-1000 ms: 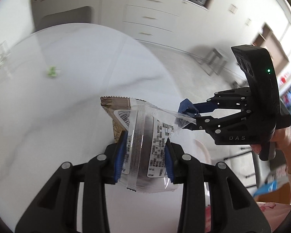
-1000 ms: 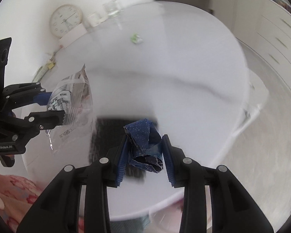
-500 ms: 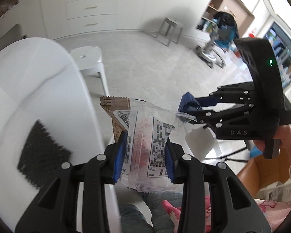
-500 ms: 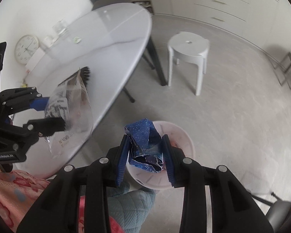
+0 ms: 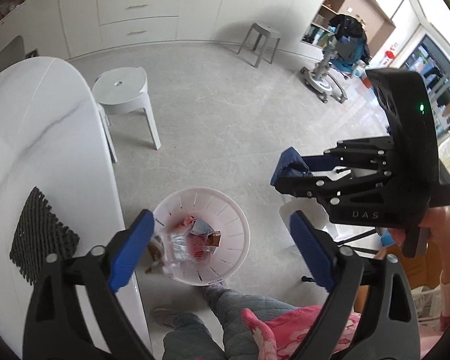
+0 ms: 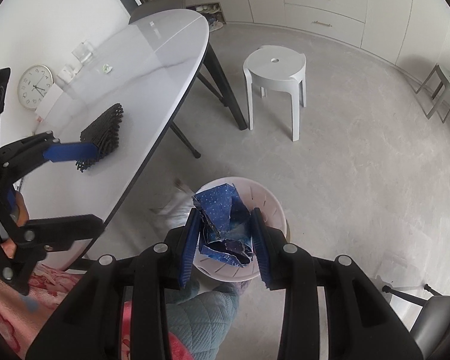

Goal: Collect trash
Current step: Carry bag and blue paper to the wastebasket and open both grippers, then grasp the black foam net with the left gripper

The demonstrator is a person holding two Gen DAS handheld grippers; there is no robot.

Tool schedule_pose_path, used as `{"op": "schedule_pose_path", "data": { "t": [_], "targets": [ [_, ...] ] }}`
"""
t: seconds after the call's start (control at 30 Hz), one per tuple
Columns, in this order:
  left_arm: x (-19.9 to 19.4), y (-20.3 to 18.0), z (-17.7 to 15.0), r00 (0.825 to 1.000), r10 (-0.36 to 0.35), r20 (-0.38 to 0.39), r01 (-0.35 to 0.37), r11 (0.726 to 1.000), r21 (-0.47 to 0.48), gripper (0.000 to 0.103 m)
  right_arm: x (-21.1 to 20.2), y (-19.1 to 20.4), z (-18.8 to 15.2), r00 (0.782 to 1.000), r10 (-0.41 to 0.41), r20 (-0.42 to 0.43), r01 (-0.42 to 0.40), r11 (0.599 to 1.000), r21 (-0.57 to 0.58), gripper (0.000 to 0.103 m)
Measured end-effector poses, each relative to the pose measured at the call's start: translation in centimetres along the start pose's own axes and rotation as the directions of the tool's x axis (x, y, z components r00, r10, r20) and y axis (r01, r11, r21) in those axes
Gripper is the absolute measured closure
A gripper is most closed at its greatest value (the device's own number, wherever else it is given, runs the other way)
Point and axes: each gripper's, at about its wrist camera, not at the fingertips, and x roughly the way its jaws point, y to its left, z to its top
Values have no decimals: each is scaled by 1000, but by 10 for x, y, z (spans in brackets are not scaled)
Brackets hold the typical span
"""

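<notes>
Left hand-held gripper is opening over my bin, its clear wrapper dropping near the rim; right hand-held gripper clamps blue wrapper, which might miss.

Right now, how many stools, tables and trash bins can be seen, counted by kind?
White plastic stool: 1
Grey stool: 1
White table: 1
Pink trash bin: 1
Total: 4

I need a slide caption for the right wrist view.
Right tongs hold a crumpled blue wrapper above the white trash basket.
</notes>
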Motion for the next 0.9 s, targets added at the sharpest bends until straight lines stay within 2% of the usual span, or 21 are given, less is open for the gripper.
{"op": "schedule_pose_path", "data": {
  "t": [0.47, 0.77, 0.8, 0.83, 0.87, 0.9],
  "targets": [
    [-18, 22, -6, 998, 50, 31, -47, 994, -98, 13, 29, 19, -5, 998, 21, -64, -24, 999, -33, 66],
    [-25, 33, -11, 996, 85, 27, -81, 988, -128, 13, 46, 33, -5, 996, -5, -94, 0, 998, -59, 66],
    [-26, 35, -12, 996, 90, 27, -85, 987, -134, 13, 49, 34, -5, 995, -7, -104, 1, 998, -61, 63],
    [-27, 37, -13, 995, 95, 27, -90, 986, -139, 13, 54, 35, -5, 993, -21, -114, 13, 998, -63, 51],
    [-28, 40, -14, 995, 100, 25, -95, 985, -146, 13, 60, 37, -5, 991, -45, -128, 37, 997, -66, 32],
    [-29, 43, -16, 994, 108, 22, -103, 982, -155, 13, 64, 38, -6, 989, -60, -136, 51, 996, -69, 25]
  ]
}}
